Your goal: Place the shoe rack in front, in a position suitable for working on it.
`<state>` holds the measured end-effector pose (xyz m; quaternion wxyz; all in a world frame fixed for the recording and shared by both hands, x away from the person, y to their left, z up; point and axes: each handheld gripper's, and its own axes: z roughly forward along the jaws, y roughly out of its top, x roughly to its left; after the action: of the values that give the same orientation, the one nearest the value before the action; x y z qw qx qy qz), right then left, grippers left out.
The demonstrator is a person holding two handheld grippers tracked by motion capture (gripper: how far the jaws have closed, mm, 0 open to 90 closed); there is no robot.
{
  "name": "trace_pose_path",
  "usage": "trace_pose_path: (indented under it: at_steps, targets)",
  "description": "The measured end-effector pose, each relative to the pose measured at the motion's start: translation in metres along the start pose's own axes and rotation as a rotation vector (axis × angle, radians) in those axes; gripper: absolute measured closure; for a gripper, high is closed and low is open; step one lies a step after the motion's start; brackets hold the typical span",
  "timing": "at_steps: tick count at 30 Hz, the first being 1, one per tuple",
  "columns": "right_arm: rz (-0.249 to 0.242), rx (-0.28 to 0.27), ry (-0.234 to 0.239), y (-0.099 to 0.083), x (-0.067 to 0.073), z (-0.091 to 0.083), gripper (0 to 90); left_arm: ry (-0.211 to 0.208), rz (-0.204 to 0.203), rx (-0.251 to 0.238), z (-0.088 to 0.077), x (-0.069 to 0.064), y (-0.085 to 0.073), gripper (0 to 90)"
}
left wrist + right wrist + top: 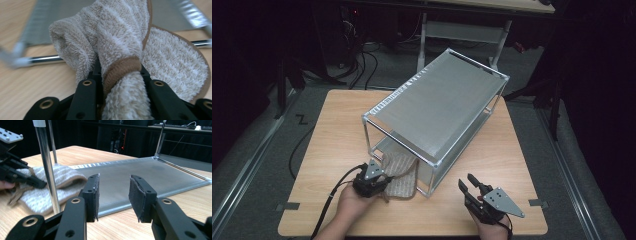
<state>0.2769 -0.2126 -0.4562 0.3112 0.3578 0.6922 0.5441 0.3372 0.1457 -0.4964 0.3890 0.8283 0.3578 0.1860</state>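
At the left of the table (332, 150), the left gripper (377, 182) has its jaws clamped on a bunched fold of the beige towel (402, 172); in the left gripper view the brown-trimmed edge of the cloth is pinched tight between them. The towel lies half in, half out of the metal rack (437, 107) — its near end draped over the lower shelf's front bar onto the tabletop, beside the rack's front post (47, 167).

The risk, as I judge it, sits in that bunched hold: only a fold is caught, so a pull could let the thick pile slide free. The hem could also snag on the front bar or wrap the post, and a hard tug would then drag the light rack across the wood.

Further right, the right gripper (473, 192) hovers over the table's near edge with its jaws apart and nothing between the pads (136, 195) — it steadies neither rack nor towel, so any shift goes unchecked.
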Motion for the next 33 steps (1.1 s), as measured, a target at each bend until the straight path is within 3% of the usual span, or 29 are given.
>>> trace_pose_path:
  at_steps: [6, 11, 14, 18, 21, 25, 26, 31, 32, 33]
  targets:
    - [0.01, 0.003, -0.007, -0.001, -0.002, -0.001, 58.8, -0.053, 0.037, -0.003, 0.004, -0.028, 0.008, 68.8]
    - [0.017, 0.009, -0.013, -0.002, -0.002, 0.001, 58.4, -0.095, 0.069, -0.018, 0.007, -0.043, 0.01, 68.6]
    - [0.015, 0.011, -0.013, -0.002, -0.002, 0.002, 58.4, -0.083, 0.097, -0.018, 0.009, -0.047, 0.009, 68.5]
    - [0.012, 0.014, -0.016, -0.003, -0.002, 0.002, 58.2, -0.07, 0.101, -0.024, 0.009, -0.047, 0.007, 68.5]
    - [0.015, 0.018, -0.019, -0.003, -0.001, 0.002, 58.1, -0.029, 0.098, -0.019, 0.007, -0.039, 0.005, 68.4]
    - [0.014, 0.018, -0.024, -0.003, -0.001, 0.001, 58.0, 0.038, 0.028, -0.017, 0.004, -0.016, 0.0, 68.4]
    - [0.015, 0.02, -0.024, -0.003, -0.001, 0.001, 58.0, 0.038, 0.028, -0.017, 0.004, -0.016, 0.0, 68.4]
    - [0.013, 0.025, -0.033, -0.004, -0.002, 0.001, 56.7, 0.14, -0.031, -0.014, -0.002, 0.013, -0.007, 68.3]
    - [0.013, 0.025, -0.033, -0.004, -0.002, 0.001, 56.7, 0.14, -0.031, -0.014, -0.002, 0.013, -0.007, 68.2]
    - [0.017, 0.027, -0.044, -0.005, -0.003, 0.001, 55.6, 0.174, -0.068, -0.018, -0.004, 0.023, -0.01, 68.0]
